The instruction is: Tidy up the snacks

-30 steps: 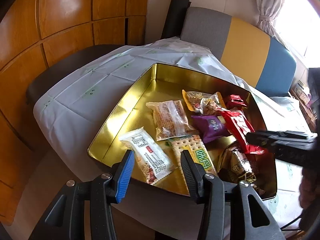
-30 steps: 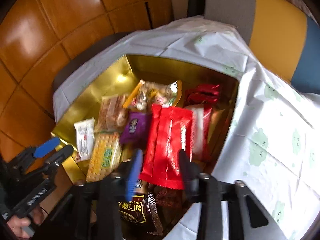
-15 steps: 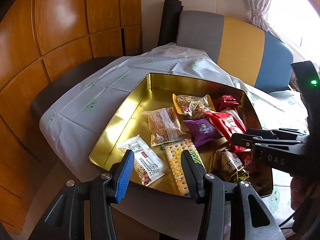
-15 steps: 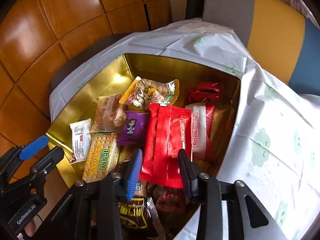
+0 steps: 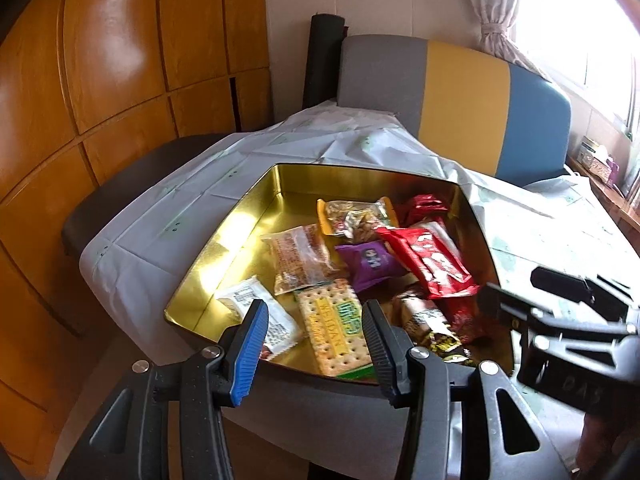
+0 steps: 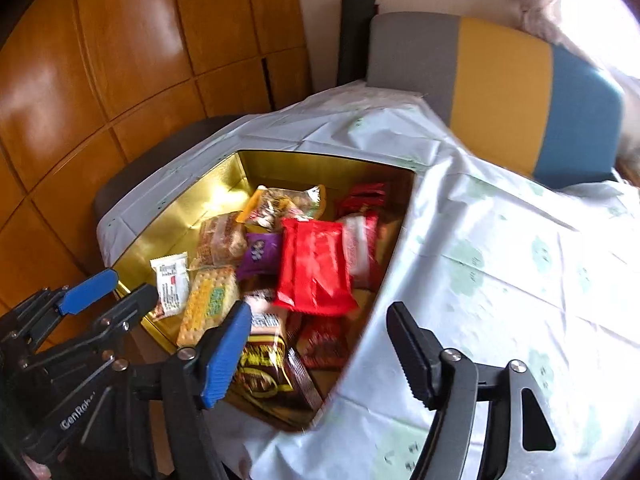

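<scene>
A gold tin (image 5: 224,248) (image 6: 192,216) on the clothed table holds several snack packets. A red packet (image 5: 428,260) (image 6: 316,268) lies on top of the pile, beside a purple packet (image 5: 372,264) and a cracker pack (image 5: 336,324) (image 6: 208,300). My right gripper (image 6: 318,312) hovers over the tin's near corner, its jaws opening; the pads touch nothing. It shows at the right of the left wrist view as the right gripper (image 5: 510,286). My left gripper (image 5: 312,316) (image 6: 128,288) hangs before the tin's near rim, jaws opening, nothing between them.
A white cloth with green prints (image 6: 500,280) covers the table. Behind it stands a bench back in grey, yellow and blue (image 5: 460,100). Wooden wall panels (image 5: 120,80) and a dark chair seat (image 5: 132,184) are on the left. A brown packet (image 6: 260,376) lies at the tin's near end.
The right gripper's jaws spread wide and let go of the red packet, which now lies on the pile. Both grippers drew back from the tin and rose a little.
</scene>
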Available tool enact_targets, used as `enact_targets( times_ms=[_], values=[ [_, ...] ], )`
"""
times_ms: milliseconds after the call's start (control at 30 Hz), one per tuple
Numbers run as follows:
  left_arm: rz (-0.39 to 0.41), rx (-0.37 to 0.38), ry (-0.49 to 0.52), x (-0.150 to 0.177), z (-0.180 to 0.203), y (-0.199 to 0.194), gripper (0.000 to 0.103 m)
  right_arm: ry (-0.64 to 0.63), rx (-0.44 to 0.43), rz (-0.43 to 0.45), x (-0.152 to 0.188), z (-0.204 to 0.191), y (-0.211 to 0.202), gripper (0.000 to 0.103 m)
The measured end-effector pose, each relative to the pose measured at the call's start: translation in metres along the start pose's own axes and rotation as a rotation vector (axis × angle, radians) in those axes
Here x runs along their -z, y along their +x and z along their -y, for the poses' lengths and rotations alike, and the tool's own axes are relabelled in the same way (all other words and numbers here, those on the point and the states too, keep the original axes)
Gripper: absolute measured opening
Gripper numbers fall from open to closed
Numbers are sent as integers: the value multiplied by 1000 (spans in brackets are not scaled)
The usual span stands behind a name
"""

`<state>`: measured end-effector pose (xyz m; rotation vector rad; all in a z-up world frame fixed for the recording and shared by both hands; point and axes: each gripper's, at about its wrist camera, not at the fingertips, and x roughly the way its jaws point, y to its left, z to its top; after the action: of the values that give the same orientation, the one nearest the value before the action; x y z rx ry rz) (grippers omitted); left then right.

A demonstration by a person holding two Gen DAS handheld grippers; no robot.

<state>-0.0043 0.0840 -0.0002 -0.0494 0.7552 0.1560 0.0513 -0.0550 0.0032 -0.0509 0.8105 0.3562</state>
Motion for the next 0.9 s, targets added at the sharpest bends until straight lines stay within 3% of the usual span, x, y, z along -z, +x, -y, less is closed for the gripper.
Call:
enact_targets(
  times_ms=[100, 367, 900],
  values=[
    [7, -3, 6, 5, 9, -4, 67, 35, 43, 14, 12, 7, -7, 77],
    [53, -5, 30, 10, 24, -14, 67, 106, 117, 26, 24, 25, -13, 79],
    [76, -52, 5, 13, 18, -14, 67, 85, 149, 48, 27, 19, -18, 82]
  ],
)
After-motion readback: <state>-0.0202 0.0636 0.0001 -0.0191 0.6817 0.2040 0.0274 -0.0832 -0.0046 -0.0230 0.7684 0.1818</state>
